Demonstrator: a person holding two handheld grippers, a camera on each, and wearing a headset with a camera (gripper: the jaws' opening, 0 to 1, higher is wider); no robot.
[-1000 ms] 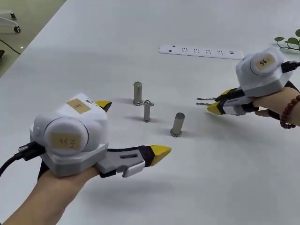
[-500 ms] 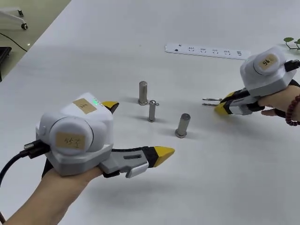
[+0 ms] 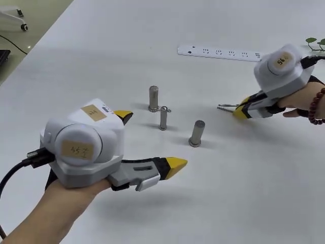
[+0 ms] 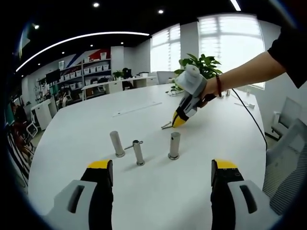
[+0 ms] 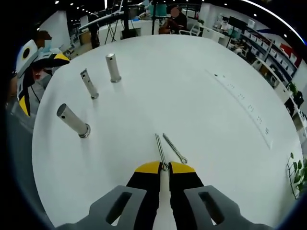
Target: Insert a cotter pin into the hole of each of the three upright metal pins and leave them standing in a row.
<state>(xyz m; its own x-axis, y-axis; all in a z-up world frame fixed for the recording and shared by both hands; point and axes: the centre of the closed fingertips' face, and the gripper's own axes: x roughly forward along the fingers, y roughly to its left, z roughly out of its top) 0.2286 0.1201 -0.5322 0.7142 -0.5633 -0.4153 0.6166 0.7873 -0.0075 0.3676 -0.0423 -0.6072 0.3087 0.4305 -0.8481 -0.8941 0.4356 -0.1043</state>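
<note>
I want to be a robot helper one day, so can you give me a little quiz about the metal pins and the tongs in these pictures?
1. True or false: the left tongs are open and hold nothing.
2. How many metal pins stand upright on the table?
3. What do the right tongs grip? A) cotter pins B) a plug C) nothing

Key: 1 true; 2 three; 3 A.

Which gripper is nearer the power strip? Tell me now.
Right. The right gripper sits just in front of the right end of the power strip; the left gripper is farther back, on the near side of the metal pins.
</note>
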